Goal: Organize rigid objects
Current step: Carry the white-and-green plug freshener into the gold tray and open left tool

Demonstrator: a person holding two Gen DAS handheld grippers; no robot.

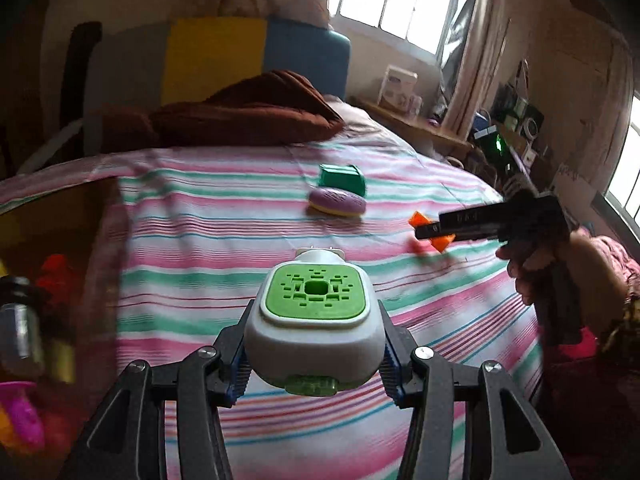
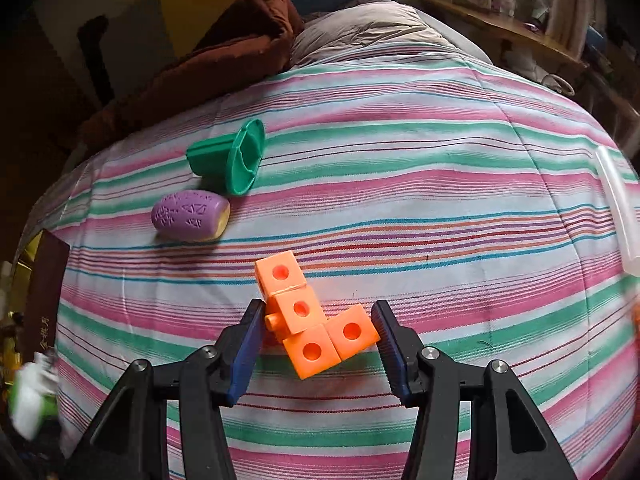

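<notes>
1. The left gripper is closed on a white plug-in device with a green vented top; its jaws press both sides, and the device is carried clear above the bed.
2. The right gripper is set around an orange block piece lying on the striped cover; whether the jaws already press on it cannot be told, so it is not counted as held.
3. Farther out, a green cup on its side and a purple oval thing lie just beside each other, untouched.
4. A cardboard box at the left bed edge already holds a few items, so the sorting is judged partly done; three pieces remain on the bed.
5. The block piece is made of four linked cubes, each with a round hole.
</notes>
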